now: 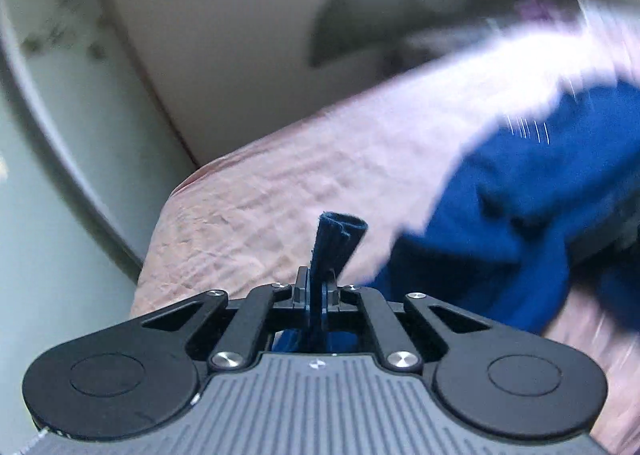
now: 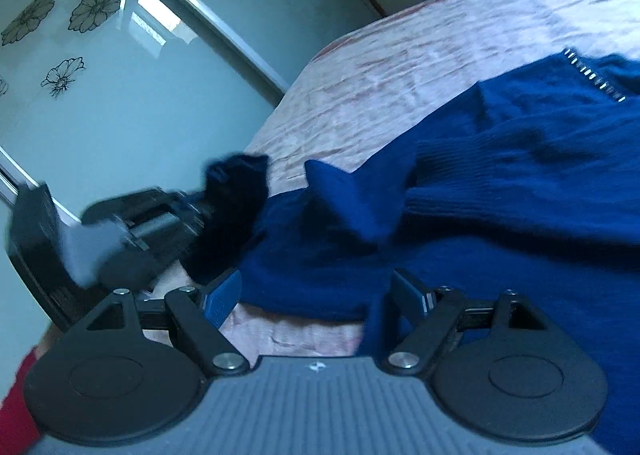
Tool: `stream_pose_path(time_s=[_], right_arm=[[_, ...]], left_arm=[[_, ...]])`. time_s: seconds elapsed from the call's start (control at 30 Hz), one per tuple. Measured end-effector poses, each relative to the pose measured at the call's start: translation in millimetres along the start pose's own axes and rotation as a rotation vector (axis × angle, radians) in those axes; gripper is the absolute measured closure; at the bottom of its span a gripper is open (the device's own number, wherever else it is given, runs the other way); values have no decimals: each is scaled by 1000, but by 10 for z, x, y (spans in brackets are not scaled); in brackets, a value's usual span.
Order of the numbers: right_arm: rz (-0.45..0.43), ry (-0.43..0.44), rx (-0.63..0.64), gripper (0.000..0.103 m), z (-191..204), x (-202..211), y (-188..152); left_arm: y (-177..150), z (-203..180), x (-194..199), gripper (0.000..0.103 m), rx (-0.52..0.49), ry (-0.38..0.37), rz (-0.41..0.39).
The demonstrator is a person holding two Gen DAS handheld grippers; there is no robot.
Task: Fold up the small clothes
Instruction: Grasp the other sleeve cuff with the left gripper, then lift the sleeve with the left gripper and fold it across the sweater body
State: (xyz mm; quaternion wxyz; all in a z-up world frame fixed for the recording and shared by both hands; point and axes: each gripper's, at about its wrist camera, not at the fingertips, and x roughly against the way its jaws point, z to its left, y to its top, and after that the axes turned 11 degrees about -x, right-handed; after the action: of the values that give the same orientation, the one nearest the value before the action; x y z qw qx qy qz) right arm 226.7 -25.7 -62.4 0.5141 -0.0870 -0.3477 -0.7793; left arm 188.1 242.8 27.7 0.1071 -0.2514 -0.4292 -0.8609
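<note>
A dark blue knitted sweater lies rumpled on a pink bedspread; a row of small shiny studs runs near its far edge. My left gripper is shut on a pinched fold of the blue sweater, which sticks up between its fingers; the rest of the sweater trails to the right, blurred. In the right wrist view the left gripper shows at the left, holding dark cloth. My right gripper is open, its fingers on either side of the sweater's near edge.
The bed's corner drops off to the left. A pale green sliding wardrobe door with flower prints and a metal frame stands beside the bed. A blurred dark shape lies at the bed's far end. A red sleeve shows at bottom left.
</note>
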Motion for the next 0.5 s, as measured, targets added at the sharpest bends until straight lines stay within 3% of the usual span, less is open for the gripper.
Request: stream_pose_path(time_s=[0.17, 0.3, 0.5], right_arm=[[-54, -109, 83, 21, -47, 131, -34], [-87, -135, 124, 21, -87, 279, -31], [-149, -113, 86, 21, -165, 564, 64]], left_arm=[[292, 225, 204, 97, 195, -21, -75], [557, 180, 383, 97, 249, -35, -136], [941, -86, 468, 97, 283, -93, -203]])
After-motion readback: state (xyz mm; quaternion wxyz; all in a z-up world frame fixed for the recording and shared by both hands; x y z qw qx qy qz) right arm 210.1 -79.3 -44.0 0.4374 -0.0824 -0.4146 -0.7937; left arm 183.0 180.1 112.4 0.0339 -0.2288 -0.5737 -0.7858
